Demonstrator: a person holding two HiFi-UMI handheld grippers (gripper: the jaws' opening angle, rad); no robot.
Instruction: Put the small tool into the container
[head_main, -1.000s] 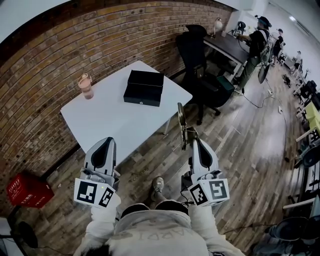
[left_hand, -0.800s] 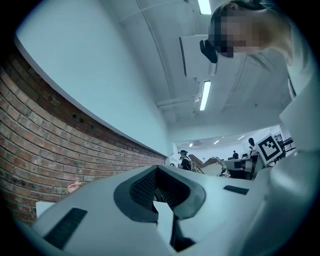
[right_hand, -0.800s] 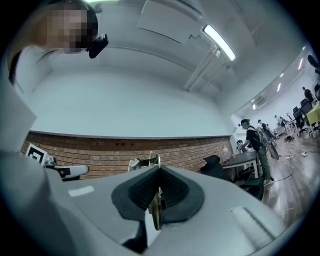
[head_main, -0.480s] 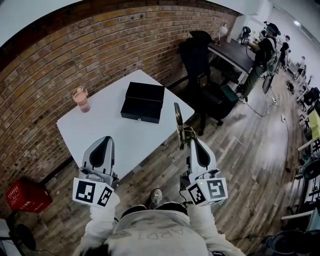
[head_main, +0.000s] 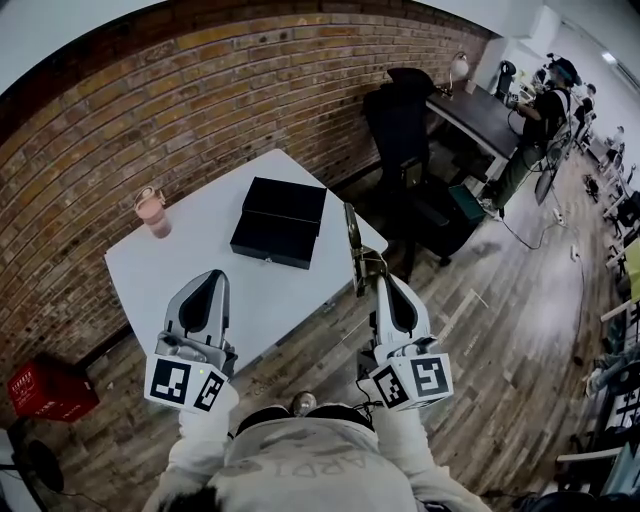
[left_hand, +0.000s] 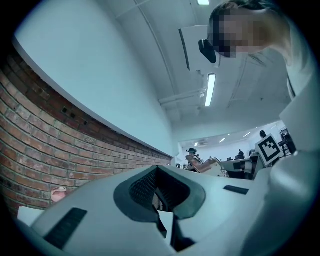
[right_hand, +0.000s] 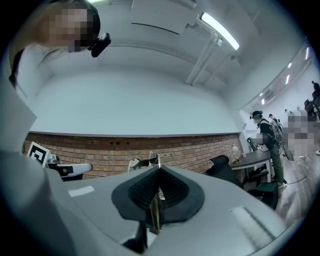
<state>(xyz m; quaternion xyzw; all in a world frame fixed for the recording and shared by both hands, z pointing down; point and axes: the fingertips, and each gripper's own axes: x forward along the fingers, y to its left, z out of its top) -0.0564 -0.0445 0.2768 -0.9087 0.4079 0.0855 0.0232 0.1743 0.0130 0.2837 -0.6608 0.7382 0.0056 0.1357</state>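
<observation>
Right gripper (head_main: 384, 285) is clamped on the small tool (head_main: 353, 245), near the table (head_main: 170, 270) edge and short of the black container (head_main: 280, 222). Left gripper (head_main: 211, 282): jaws together, empty. The container looks closed, so probably open it with the left first, then carry the tool in level with a firm grip.

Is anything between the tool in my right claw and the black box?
Nothing visible lies between the tool in the right claw and the black box, but the box looks closed.
</observation>
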